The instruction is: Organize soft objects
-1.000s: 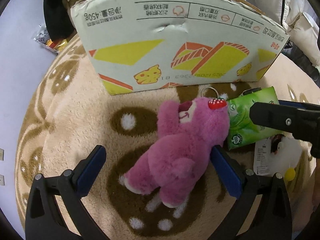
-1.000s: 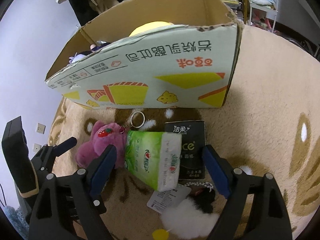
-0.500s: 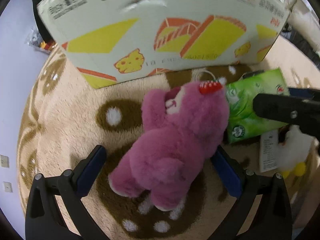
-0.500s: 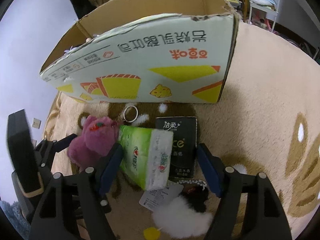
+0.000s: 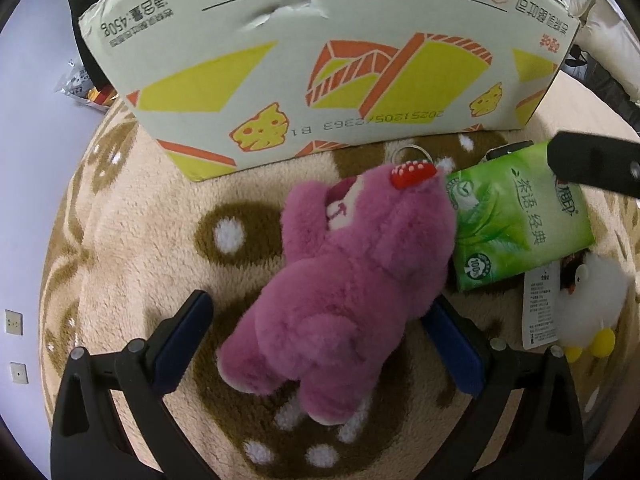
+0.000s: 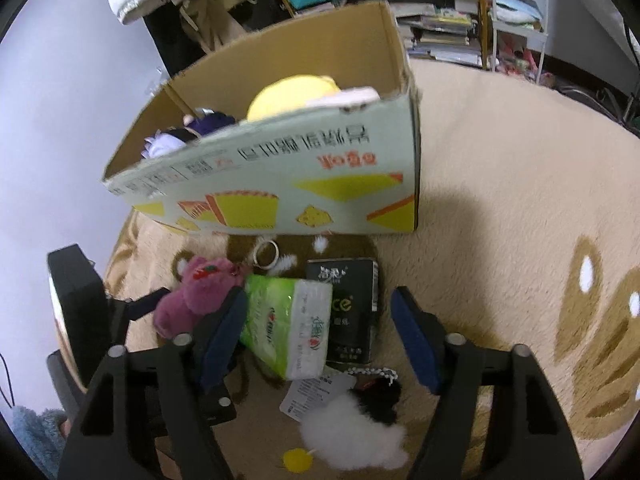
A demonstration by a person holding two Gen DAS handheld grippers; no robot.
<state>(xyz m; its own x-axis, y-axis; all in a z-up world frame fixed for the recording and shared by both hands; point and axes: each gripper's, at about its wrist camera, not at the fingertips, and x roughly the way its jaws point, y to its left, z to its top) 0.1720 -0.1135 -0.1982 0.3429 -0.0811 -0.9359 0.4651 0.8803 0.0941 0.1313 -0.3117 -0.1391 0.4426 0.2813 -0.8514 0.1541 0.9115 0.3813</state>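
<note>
A pink plush bear [image 5: 352, 280] with a strawberry on its ear lies on the carpet; it also shows in the right wrist view [image 6: 196, 296]. My left gripper [image 5: 320, 328] is open, its fingers on either side of the bear's body. A green tissue pack [image 5: 516, 224] lies beside the bear's head. My right gripper [image 6: 316, 340] is open around the green tissue pack [image 6: 292, 328] and a black tissue pack [image 6: 348, 312]. The open cardboard box [image 6: 280, 184] stands just behind, with a yellow plush [image 6: 292, 94] and other soft things inside.
A white and black plush duck [image 6: 352, 428] with a paper tag [image 6: 316, 392] lies in front of the packs; it also shows in the left wrist view [image 5: 592, 300]. A metal key ring [image 6: 267, 254] lies by the box. Shelves [image 6: 460, 12] stand behind the carpet [image 6: 520, 200].
My left gripper has drawn back slightly from the box, still open around the bear. My right gripper has risen and tilted, so the box interior now shows.
</note>
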